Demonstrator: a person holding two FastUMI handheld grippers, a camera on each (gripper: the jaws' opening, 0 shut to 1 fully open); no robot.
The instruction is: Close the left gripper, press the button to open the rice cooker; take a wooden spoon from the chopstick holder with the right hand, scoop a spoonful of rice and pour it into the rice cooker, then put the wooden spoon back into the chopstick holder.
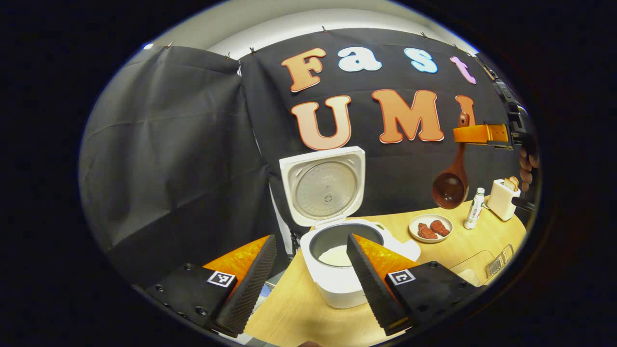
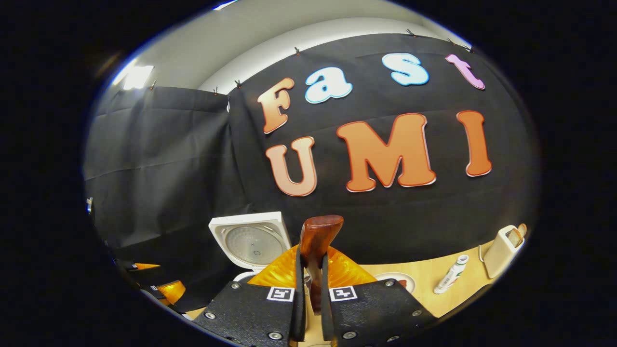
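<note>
Two hand-held grippers are in play, and you work with the right one now. In the right gripper view, your right hand-held gripper is pinched on the handle of the wooden spoon, both fingers pressed to it, the handle end poking up at 12 o'clock. In the left gripper view, your left hand-held gripper is spread wide and idle, holding nothing.

Just beyond its fingers stands the rice cooker, lid up and tilted back, some rice lying in the inner pot. So the button press looks done. Farther off at 2 o'clock, the spoon hangs bowl down in the air, well above the surface, gripped high on its handle. Below it sit a plate of red pieces, a small bottle and a toaster.

I cannot pick out the chopstick holder, nor a rice supply. Judging by the dangling bowl, which appears empty, you are either about to scoop or about to return the spoon; I cannot tell which. Either way, steer it slowly clear of the bottle.
</note>
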